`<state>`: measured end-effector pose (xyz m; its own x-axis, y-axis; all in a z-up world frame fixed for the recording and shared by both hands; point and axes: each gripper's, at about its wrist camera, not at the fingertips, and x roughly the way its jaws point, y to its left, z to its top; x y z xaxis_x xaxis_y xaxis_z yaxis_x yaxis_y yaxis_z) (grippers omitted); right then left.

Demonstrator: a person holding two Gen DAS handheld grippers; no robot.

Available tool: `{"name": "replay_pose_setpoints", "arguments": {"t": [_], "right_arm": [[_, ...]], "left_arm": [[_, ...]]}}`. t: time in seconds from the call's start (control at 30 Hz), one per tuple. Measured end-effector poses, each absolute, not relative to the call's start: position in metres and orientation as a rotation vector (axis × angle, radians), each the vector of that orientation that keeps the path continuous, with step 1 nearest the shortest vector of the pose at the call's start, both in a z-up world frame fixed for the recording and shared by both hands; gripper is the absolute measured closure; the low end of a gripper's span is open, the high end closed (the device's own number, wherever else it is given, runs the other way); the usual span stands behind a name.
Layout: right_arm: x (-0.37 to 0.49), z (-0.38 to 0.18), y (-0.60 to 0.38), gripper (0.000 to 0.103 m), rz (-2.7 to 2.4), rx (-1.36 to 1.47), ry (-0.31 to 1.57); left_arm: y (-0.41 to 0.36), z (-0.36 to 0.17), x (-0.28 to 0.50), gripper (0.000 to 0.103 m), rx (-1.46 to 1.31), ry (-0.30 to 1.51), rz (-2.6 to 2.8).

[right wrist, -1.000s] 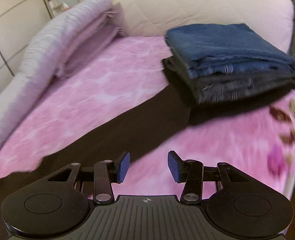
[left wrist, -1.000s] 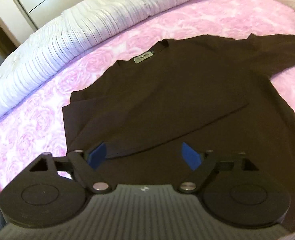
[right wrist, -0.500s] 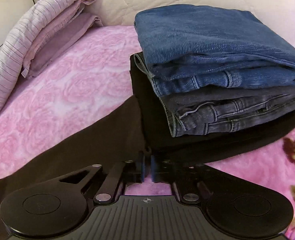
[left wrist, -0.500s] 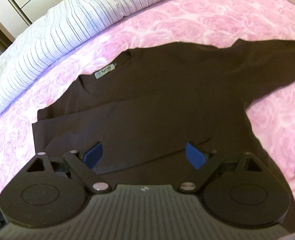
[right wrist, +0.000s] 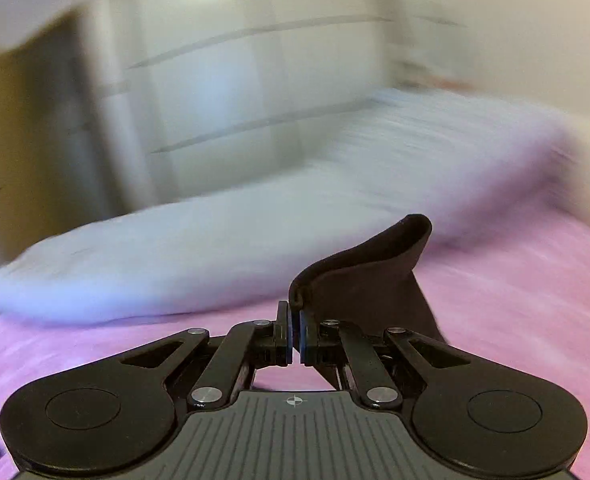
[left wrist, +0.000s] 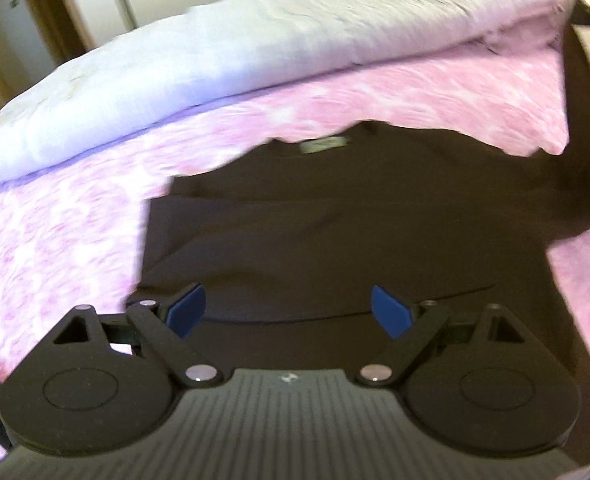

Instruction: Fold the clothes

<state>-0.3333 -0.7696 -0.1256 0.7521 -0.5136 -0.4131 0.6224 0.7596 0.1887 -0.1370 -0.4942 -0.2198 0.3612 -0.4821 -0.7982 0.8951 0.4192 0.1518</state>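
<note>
My right gripper (right wrist: 294,330) jaws pinch the dark shirt's (left wrist: 335,216) sleeve cuff (right wrist: 369,270), lifted for folding inward; left gripper (left wrist: 289,314) jaws gape empty.

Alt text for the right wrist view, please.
The right gripper is shut on the cuff of a dark brown fabric sleeve, lifted above a pink rose-patterned blanket. Behind lie a pale striped duvet and a blurred white wardrobe.

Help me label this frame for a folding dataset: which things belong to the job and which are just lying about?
In the job:
- dark shirt, spread on the bed
- its sleeve, pinched and lifted
- right tool, shut on the sleeve
- left tool, open above the shirt

Lying about:
- pink blanket
- white duvet
- wardrobe
</note>
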Motion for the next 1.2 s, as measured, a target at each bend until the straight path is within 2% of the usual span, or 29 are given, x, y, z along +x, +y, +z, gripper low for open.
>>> {"name": "replay_pose_setpoints", "arguments": {"t": [0.1, 0.23, 0.37, 0.43, 0.67, 0.8, 0.87, 0.93, 1.0, 1.2], "right_arm": [[-0.241, -0.149, -0.684, 0.101, -0.44, 0.253, 0.371], [-0.14, -0.226, -0.585, 0.101, -0.248, 0.243, 0.521], [-0.083, -0.302, -0.529, 0.101, -0.167, 0.226, 0.739], [-0.079, -0.315, -0.522, 0.101, -0.179, 0.219, 0.776], [-0.072, -0.293, -0.506, 0.101, -0.161, 0.156, 0.753], [-0.063, -0.308, -0.499, 0.1, -0.112, 0.126, 0.817], [-0.063, -0.314, -0.502, 0.095, -0.079, 0.151, 0.862], [-0.072, -0.31, -0.506, 0.073, -0.053, 0.186, 0.876], [-0.093, -0.296, -0.515, 0.065, -0.052, 0.215, 0.847], [-0.195, -0.262, -0.596, 0.063, -0.37, 0.245, 0.802]], "left_arm": [[-0.444, -0.213, -0.086, 0.015, 0.596, 0.751, -0.909], [-0.38, -0.213, -0.022, 0.015, 0.555, 0.774, -0.828], [-0.332, -0.218, 0.021, 0.015, 0.525, 0.785, -0.797], [-0.315, -0.223, 0.036, 0.015, 0.506, 0.801, -0.784], [-0.299, -0.244, 0.06, 0.015, 0.446, 0.86, -0.774], [-0.314, -0.243, 0.05, 0.015, 0.452, 0.853, -0.821], [-0.326, -0.243, 0.044, 0.015, 0.467, 0.848, -0.851], [-0.345, -0.245, 0.036, 0.015, 0.498, 0.838, -0.894], [-0.365, -0.246, 0.028, 0.015, 0.53, 0.826, -0.938], [-0.447, -0.262, -0.007, 0.016, 0.644, 0.758, -1.098]]}}
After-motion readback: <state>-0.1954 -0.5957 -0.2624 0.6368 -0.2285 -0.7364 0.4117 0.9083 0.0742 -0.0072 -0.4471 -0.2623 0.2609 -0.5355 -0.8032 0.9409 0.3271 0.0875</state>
